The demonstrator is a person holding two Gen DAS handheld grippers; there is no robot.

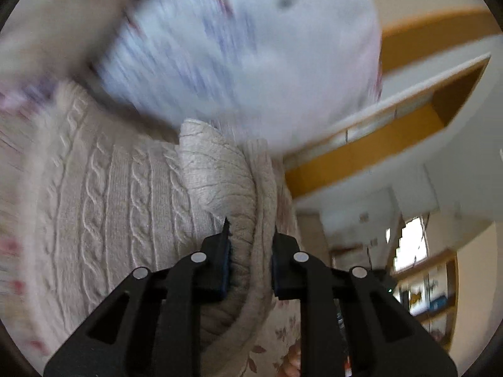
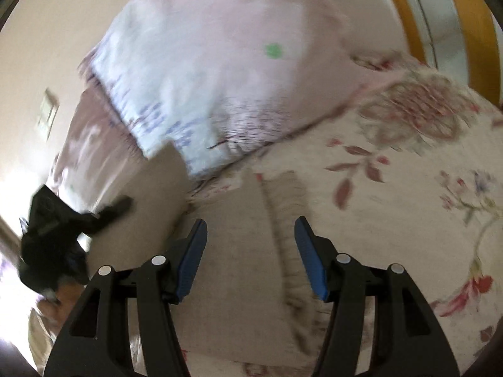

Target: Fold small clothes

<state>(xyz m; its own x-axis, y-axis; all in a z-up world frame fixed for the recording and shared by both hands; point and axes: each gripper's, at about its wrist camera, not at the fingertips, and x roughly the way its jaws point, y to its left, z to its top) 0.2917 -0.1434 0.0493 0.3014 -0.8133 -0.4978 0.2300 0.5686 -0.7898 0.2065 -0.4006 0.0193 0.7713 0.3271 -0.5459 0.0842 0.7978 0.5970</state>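
Note:
A cream cable-knit sweater point(image 1: 119, 194) fills the lower left of the left wrist view. My left gripper point(image 1: 251, 235) is shut on a bunched fold of the sweater and holds it lifted. In the right wrist view the same sweater point(image 2: 239, 251) lies on a floral bedsheet point(image 2: 393, 220). My right gripper point(image 2: 250, 238) is open above the sweater, with nothing between its blue pads point(image 2: 309, 251). The left gripper point(image 2: 63, 223) shows blurred at the left of the right wrist view, against the sweater's edge.
A pale pink and white pillow point(image 2: 220, 72) lies behind the sweater and also shows blurred in the left wrist view point(image 1: 251, 47). A yellow-trimmed wooden frame point(image 1: 393, 132) and shelves point(image 1: 433, 286) stand to the right.

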